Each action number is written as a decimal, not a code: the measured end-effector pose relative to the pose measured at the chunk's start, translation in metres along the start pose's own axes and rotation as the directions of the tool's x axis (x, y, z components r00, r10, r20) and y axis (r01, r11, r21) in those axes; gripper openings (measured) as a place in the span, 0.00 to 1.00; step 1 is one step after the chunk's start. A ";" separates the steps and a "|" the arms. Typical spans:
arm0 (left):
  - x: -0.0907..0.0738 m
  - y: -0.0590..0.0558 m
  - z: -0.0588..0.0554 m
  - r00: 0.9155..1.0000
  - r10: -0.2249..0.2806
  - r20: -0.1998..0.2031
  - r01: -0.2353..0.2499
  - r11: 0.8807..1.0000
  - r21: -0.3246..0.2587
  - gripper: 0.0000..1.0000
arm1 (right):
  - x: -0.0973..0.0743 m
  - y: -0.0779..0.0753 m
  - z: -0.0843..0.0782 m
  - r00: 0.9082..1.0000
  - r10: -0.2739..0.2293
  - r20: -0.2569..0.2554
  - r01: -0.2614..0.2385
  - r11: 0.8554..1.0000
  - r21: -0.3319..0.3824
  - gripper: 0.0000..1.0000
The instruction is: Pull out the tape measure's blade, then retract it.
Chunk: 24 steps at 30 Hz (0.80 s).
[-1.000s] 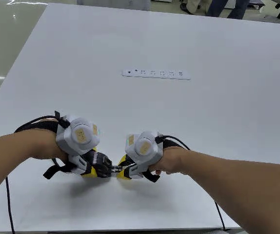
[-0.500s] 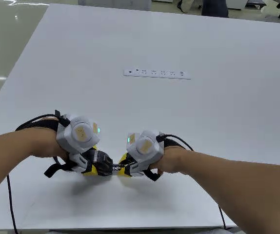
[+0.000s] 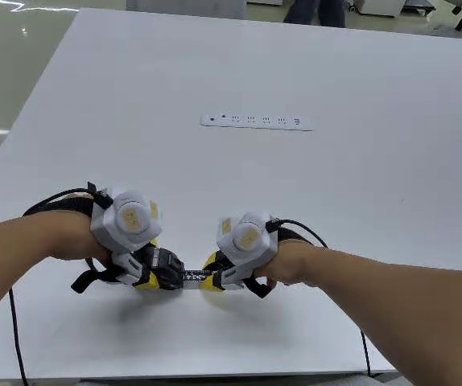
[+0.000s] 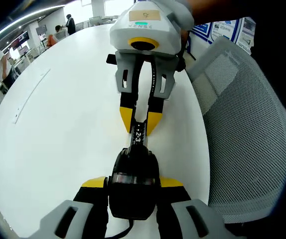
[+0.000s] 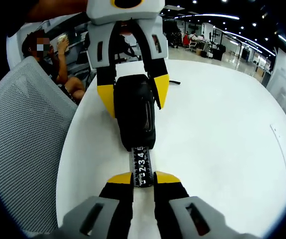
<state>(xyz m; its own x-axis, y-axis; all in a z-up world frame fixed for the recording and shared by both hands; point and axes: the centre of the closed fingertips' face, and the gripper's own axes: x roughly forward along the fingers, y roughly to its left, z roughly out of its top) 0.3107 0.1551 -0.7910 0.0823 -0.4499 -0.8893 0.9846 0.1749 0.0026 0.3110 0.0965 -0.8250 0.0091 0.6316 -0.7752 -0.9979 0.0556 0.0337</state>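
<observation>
The left gripper (image 3: pixel 152 277) is clamping its jaws on the black tape measure (image 3: pixel 167 270) near the table's (image 3: pixel 295 209) front edge, apparently anchoring it, while the right gripper (image 3: pixel 212 281) is pinching the blade (image 5: pixel 141 167) by its tip, ready to draw it sideways. The right gripper view is showing numerals on a short exposed length; the head view is showing a power strip (image 3: pixel 251 121) lying well apart.

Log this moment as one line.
left gripper: shut on tape measure case | right gripper: shut on blade | blade: short stretch out between grippers
</observation>
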 end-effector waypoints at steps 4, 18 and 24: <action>0.000 0.000 0.001 1.000 0.002 -0.001 -0.002 1.000 0.000 0.34 | -0.002 0.000 -0.002 1.000 -0.002 -0.003 0.002 1.000 0.001 0.14; 0.000 0.000 0.001 1.000 0.005 -0.001 -0.005 1.000 -0.007 0.34 | -0.008 -0.002 -0.012 1.000 -0.014 -0.011 0.014 1.000 0.012 0.14; -0.001 0.000 0.001 1.000 0.007 0.000 -0.007 1.000 -0.009 0.34 | -0.011 -0.003 -0.015 1.000 -0.017 -0.013 0.018 1.000 0.018 0.14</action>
<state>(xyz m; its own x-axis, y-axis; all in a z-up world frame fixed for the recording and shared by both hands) 0.3105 0.1546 -0.7901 0.0897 -0.4490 -0.8890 0.9826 0.1858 0.0053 0.3126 0.0778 -0.8260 0.0256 0.6207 -0.7836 -0.9963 0.0805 0.0312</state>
